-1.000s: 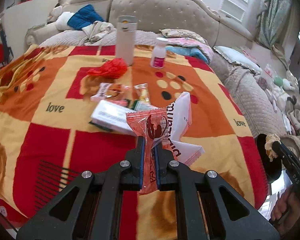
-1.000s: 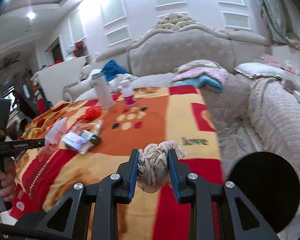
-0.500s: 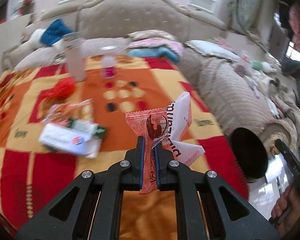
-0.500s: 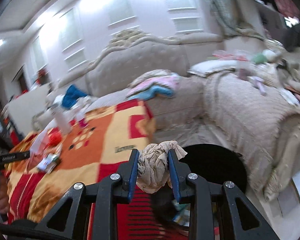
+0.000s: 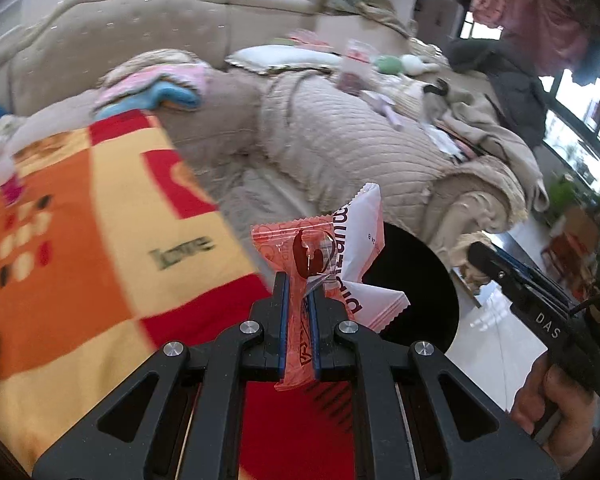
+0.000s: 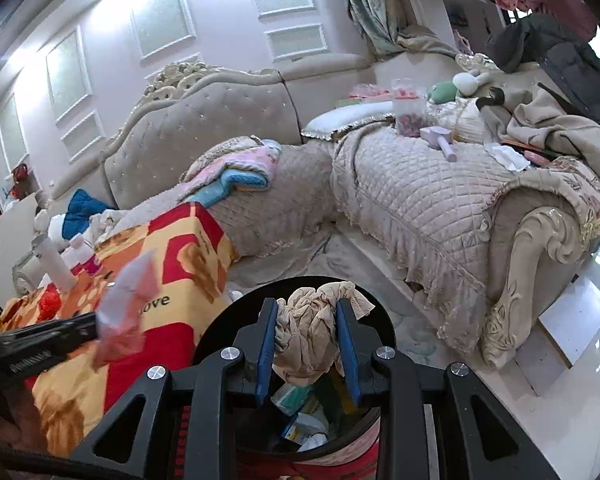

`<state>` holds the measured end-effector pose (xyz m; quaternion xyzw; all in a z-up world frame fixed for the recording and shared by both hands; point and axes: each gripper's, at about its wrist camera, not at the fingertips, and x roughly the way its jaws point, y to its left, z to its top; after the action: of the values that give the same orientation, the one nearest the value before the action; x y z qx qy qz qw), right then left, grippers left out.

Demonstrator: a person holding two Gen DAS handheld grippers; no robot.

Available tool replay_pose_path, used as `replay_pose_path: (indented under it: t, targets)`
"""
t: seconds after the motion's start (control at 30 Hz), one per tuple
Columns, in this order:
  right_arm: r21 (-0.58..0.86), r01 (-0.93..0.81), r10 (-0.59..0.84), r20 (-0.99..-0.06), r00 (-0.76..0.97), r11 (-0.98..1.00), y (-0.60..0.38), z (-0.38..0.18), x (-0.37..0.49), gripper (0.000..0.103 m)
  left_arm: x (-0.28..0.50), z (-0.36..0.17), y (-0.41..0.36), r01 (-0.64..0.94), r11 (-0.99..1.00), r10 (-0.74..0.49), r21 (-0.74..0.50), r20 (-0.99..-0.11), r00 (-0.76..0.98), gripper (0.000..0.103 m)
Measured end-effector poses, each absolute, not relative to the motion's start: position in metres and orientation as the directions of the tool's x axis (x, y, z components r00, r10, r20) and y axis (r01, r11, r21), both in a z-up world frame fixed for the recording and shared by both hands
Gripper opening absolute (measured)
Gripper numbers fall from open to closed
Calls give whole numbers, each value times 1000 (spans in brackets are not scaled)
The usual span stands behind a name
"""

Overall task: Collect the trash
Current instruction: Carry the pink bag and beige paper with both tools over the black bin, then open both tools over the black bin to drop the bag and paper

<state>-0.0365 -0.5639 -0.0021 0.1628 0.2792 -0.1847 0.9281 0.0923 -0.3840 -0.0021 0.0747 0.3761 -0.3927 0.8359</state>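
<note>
My left gripper (image 5: pixel 299 304) is shut on a red-and-clear plastic wrapper (image 5: pixel 300 264) with a white printed packet (image 5: pixel 360 256) bunched against it. It hovers over the blanket's edge, just left of the black trash bin (image 5: pixel 416 280). My right gripper (image 6: pixel 306 332) is shut on a crumpled beige tissue wad (image 6: pixel 308 336), held right above the open bin (image 6: pixel 220 320), which holds several wrappers and papers. The left gripper with its wrappers (image 6: pixel 124 316) shows at the left of the right wrist view. The right gripper (image 5: pixel 540 312) shows at the right of the left wrist view.
A red, orange and yellow blanket (image 5: pixel 80 232) covers the table, with a white bottle (image 6: pixel 56 264) and red crumpled trash (image 6: pixel 48 304) at its far end. A beige quilted sofa (image 6: pixel 440 200) wraps behind and to the right, piled with clothes. Glossy floor (image 6: pixel 572 320) lies to the right.
Both grippers have swung right, off the table toward the bin. The right gripper moved from above the blanket edge to directly over the open bin. Both loads are still held.
</note>
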Motion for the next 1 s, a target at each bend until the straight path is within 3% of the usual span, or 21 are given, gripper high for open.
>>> replay_pose_path:
  t: [0.3,0.7,0.77,0.8,0.83,0.9,1.0]
  targets:
    - [124,455,-282,-637,718,882,-565,-21,2,28,120,-22,-413,747,617,-649,-246,-697,306,6]
    - [78,511,-316,-702,638,856,-575,-41,17,28,122,-34,-419,725,632,-623,-273,-736,265,9]
    - [82,520,-319,-706,632,850,-578,-42,15,33,123,-37,-420,727,618,-623,-298,-750,222,12]
    - [92,523,-313,-709,631,847,-580,-43,14,39,121,-37,-421,730,613,-624,-302,-752,213,19]
    - [98,529,-313,-712,629,843,-581,-44,14,41,120,-37,-421,732,613,-623,-299,-752,215,33]
    - [109,538,-314,-709,632,836,-583,-43,12,42,117,-32,-418,725,627,-625,-283,-739,252,50]
    - [117,544,-316,-707,633,831,-584,-42,11,42,120,-27,-411,709,641,-636,-293,-721,276,52]
